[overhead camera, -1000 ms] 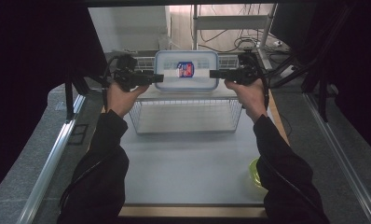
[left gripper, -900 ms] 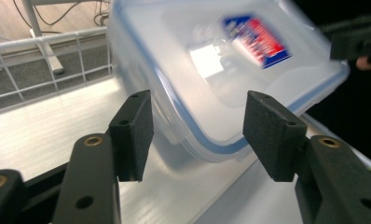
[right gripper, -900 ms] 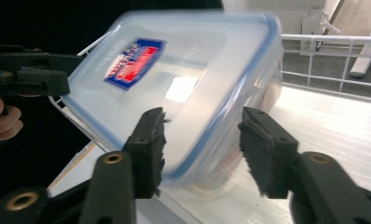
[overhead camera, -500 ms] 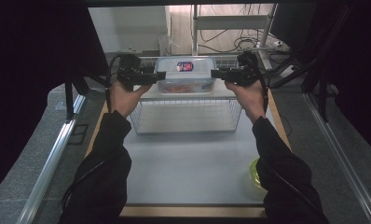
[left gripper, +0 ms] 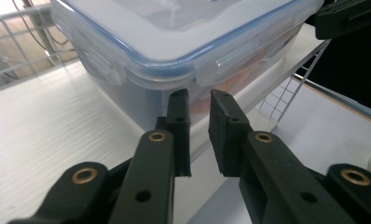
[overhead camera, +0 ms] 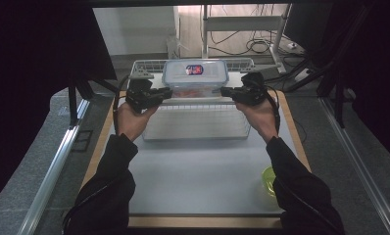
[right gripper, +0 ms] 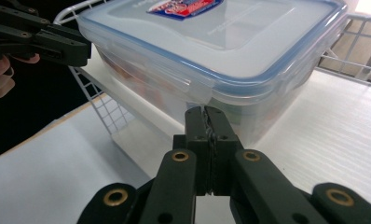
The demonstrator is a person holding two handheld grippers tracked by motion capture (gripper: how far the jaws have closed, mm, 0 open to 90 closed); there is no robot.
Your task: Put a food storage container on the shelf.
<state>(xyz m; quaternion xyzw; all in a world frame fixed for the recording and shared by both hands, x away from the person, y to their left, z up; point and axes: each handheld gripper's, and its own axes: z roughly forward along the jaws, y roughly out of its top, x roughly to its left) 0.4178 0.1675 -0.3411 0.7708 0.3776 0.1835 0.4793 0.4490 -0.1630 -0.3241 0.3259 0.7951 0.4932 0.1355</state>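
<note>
The left gripper [left gripper: 200, 100] has a narrow gap between its jaws; the right gripper [right gripper: 205, 114] is pressed closed, empty. Both tips flank the lidded plastic container [overhead camera: 195, 78], held above the wire basket [overhead camera: 198, 122].

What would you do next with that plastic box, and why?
Probably ease both grippers back. The lidded plastic container looks set down in the wire basket; the left gripper stands slightly open and the right gripper shut, each just below a side latch.
</note>
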